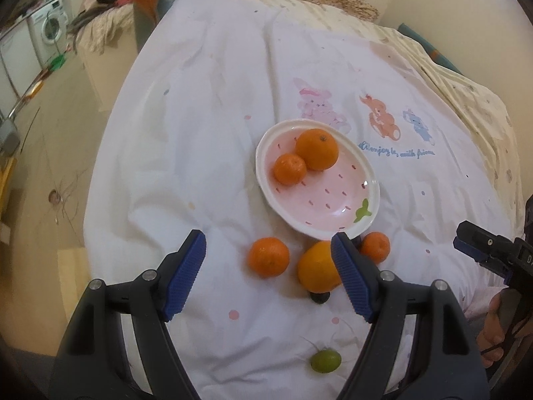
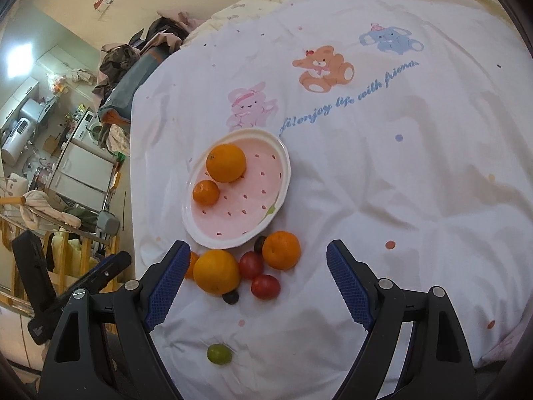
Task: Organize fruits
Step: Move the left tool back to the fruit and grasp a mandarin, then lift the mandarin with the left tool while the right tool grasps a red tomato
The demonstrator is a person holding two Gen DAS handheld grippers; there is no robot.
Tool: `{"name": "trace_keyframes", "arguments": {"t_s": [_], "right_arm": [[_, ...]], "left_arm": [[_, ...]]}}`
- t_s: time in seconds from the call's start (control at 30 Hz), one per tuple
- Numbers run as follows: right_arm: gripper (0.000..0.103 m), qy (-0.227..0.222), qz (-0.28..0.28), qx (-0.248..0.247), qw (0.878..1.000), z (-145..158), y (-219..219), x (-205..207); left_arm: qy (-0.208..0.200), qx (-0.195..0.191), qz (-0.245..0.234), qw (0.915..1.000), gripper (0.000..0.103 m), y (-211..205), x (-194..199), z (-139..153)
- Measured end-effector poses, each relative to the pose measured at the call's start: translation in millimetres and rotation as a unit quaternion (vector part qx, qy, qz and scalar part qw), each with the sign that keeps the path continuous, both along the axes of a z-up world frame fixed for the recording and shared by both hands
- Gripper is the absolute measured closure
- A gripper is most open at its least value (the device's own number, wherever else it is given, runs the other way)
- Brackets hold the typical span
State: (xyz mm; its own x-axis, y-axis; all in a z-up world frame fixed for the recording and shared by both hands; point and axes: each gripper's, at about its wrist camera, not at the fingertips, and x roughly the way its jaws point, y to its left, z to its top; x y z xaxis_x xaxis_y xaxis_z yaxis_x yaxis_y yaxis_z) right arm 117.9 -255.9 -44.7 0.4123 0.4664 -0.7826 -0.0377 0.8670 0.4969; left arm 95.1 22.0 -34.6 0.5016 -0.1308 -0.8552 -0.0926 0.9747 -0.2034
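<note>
A glossy oval pink plate [image 2: 281, 180] with seed-like specks sat mid-frame on the rumpled white quilt [image 2: 383, 183], holding a large orange [image 2: 226, 162] and a small mandarin [image 2: 206, 192]. Both the ribbed-padded left gripper [image 1: 268, 276] and right gripper [image 2: 255, 283] stood apart, empty.

Two oranges [image 2: 226, 162] on plate [image 2: 233, 238]; right gripper [image 2: 256, 280] jaws apart, empty.

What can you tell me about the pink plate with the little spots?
The pink plate is an oval, glossy dish that looks ceramic, with a wavy white rim, small dark red dashes like strawberry seeds and a green leaf mark at one end. It lies on the white quilt, slightly tilted. Inside sit a large orange and a smaller mandarin, touching each other.
</note>
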Motion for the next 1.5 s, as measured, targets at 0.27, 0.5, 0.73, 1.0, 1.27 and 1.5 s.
{"name": "trace_keyframes", "arguments": {"t_s": [0.27, 0.5, 0.73, 1.0, 1.27, 1.5], "right_arm": [[0.017, 0.006, 0.0, -0.013, 1.0, -8, 9, 10], [0.017, 0.035, -0.023, -0.005, 0.999, -19, 4, 18], [0.017, 0.057, -0.033, 0.005, 0.998, -25, 1, 19], [0.017, 0.063, -0.029, -0.005, 0.998, -29, -3, 18], [0.017, 0.062, -0.029, -0.01, 0.998, -29, -6, 18], [0.017, 0.073, -0.011, -0.015, 0.997, -37, 3, 18]], "left_arm": [[0.019, 0.008, 0.031, 0.9993, 0.028, 7, 16, -18], [0.069, -0.002, 0.045, 0.9966, 0.029, 12, 22, -39], [0.122, -0.038, 0.033, 0.9912, 0.036, 6, 28, -65], [0.17, -0.059, 0.04, 0.983, 0.05, -6, 43, -90], [0.176, -0.041, 0.04, 0.9827, 0.065, -13, 43, -92], [0.127, -0.003, 0.031, 0.9915, 0.065, -8, 31, -59]]}}
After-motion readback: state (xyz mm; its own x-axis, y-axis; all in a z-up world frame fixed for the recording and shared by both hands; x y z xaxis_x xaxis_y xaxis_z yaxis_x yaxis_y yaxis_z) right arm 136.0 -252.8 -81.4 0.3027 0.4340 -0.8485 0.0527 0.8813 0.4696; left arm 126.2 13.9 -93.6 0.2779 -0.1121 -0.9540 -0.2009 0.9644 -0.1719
